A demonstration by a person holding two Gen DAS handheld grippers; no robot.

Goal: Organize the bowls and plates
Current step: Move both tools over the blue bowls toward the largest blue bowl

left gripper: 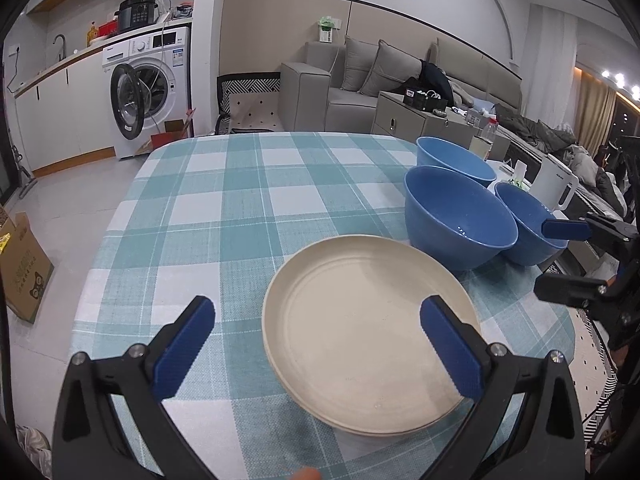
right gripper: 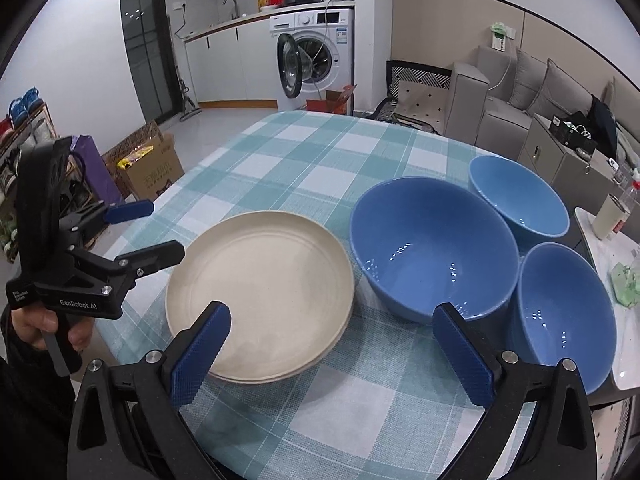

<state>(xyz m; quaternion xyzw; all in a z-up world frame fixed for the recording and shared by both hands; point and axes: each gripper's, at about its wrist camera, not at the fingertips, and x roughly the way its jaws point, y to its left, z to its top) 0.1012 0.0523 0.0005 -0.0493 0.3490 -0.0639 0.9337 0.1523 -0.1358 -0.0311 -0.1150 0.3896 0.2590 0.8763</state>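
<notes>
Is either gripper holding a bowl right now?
No. In the right wrist view both the left gripper and right gripper stand open and empty above the table.

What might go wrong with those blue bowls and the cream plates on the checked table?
1. The small blue bowl nearest the right hand-held gripper sits by the edge of the checked tablecloth; a nudge might tip it off.
2. The three blue bowls crowd together, the big blue bowl apparently touching its neighbours, so lifting one may knock another.
3. The stacked round cream plates look slightly uneven; a one-sided grip could slide the top one.
</notes>
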